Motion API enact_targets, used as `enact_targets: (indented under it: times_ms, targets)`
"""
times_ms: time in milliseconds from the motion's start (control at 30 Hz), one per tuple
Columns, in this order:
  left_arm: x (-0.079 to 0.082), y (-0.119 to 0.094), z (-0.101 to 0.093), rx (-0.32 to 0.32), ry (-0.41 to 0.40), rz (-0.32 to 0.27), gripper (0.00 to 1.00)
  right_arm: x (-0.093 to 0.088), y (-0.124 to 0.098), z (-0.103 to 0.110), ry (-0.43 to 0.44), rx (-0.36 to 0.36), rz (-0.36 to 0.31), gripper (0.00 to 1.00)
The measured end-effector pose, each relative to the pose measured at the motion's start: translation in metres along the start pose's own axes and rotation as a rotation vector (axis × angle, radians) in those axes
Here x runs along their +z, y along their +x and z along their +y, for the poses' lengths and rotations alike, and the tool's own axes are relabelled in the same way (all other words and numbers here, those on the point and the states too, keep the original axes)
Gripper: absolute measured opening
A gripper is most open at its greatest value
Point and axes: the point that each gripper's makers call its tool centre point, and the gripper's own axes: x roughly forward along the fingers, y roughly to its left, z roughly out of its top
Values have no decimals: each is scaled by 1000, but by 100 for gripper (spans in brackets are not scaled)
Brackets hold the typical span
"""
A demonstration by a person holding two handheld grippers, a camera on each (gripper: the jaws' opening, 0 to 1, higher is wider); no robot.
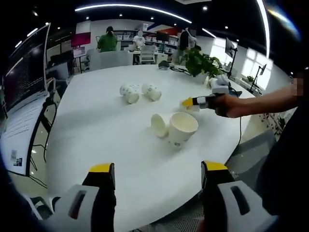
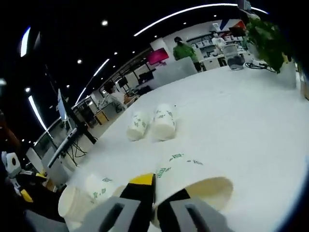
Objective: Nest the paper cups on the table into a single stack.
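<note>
Several white paper cups with green print lie on the white round table (image 1: pixel 96 125). Two lie side by side at the far side (image 1: pixel 130 93) (image 1: pixel 151 91), seen again in the right gripper view (image 2: pixel 137 125) (image 2: pixel 164 121). Nearer, one cup (image 1: pixel 159 124) (image 2: pixel 82 193) lies on its side next to a tilted cup (image 1: pixel 182 128) (image 2: pixel 193 176). My right gripper (image 1: pixel 187 103) (image 2: pixel 158 191) pinches that tilted cup's rim, with its jaws almost together. My left gripper (image 1: pixel 158 169) stands open over the near table edge, well short of the cups.
A potted plant (image 1: pixel 200 60) (image 2: pixel 265 38) and a glass jar (image 2: pixel 234 55) stand at the table's far side. A person in green (image 1: pixel 107 41) stands in the office behind. A dark monitor (image 1: pixel 24 72) is to the left. A hand (image 1: pixel 231 105) holds the right gripper.
</note>
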Motion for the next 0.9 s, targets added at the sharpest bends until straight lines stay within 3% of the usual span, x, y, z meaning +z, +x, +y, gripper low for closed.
enact_targets:
  times_ms: [733,900]
  targets:
    - [10,5,7,-13,-22,-66,72,16,-19,27,-181,64,80,0]
    - [13,5,9,-16,-30,-75,72,2,-24,42,-295,104,161,0]
